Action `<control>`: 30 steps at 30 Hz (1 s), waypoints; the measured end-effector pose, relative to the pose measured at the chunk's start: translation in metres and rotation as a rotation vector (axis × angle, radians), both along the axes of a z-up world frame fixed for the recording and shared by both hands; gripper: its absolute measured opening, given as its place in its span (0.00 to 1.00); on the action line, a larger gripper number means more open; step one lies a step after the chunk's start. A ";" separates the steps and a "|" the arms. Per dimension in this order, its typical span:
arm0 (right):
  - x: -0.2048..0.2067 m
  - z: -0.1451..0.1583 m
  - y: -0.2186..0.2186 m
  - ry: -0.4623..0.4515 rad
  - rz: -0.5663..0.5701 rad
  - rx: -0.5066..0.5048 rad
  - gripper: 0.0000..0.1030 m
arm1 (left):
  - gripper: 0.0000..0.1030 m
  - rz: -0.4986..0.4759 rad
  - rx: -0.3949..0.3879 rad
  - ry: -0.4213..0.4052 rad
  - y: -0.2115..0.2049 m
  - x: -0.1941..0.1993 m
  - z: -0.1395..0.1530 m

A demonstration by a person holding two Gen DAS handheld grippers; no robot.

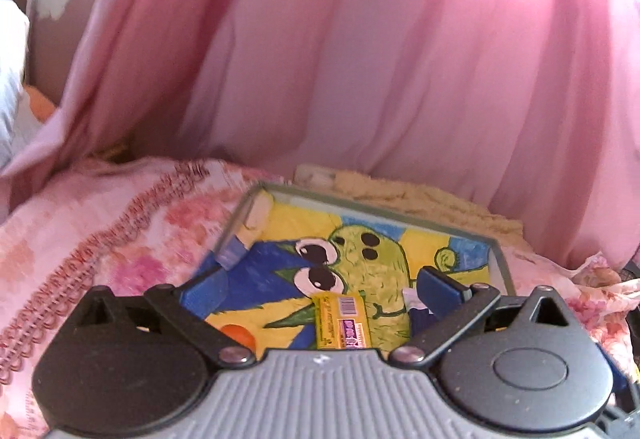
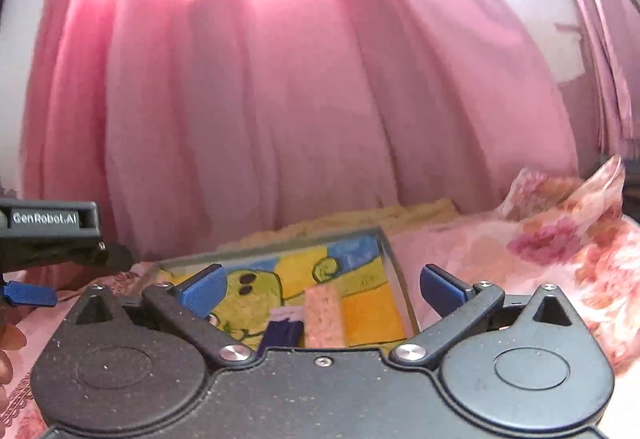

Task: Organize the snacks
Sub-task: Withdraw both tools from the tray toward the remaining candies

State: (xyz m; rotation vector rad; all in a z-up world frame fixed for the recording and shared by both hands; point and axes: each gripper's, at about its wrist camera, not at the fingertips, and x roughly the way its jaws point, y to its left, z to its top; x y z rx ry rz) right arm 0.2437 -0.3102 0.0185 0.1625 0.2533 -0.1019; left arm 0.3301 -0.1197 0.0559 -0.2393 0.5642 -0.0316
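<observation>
Your left gripper [image 1: 324, 281] and right gripper [image 2: 320, 285] both gaped empty over the tray [image 1: 502, 259] at lower centre, where several snacks [image 1: 346, 321] already lay, suggesting little remained.

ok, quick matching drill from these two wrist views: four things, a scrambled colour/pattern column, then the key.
Things:
1. curtain
2. snack packet with the barcode
3. wafer-like snack bar
4. bedspread

Looks:
A. yellow wrapper
B. plain pink, hanging in folds
C. pale orange-pink, speckled
D. pink floral print

Pairs: 1-B, 2-A, 3-C, 4-D

Both snacks lie in the tray with the cartoon drawing. Left gripper and right gripper are open, holding nothing.
</observation>
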 end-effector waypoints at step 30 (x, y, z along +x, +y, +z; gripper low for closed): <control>-0.209 0.007 0.085 -0.010 -0.014 -0.170 0.99 | 1.00 -0.070 0.167 -0.223 0.073 -0.217 -0.032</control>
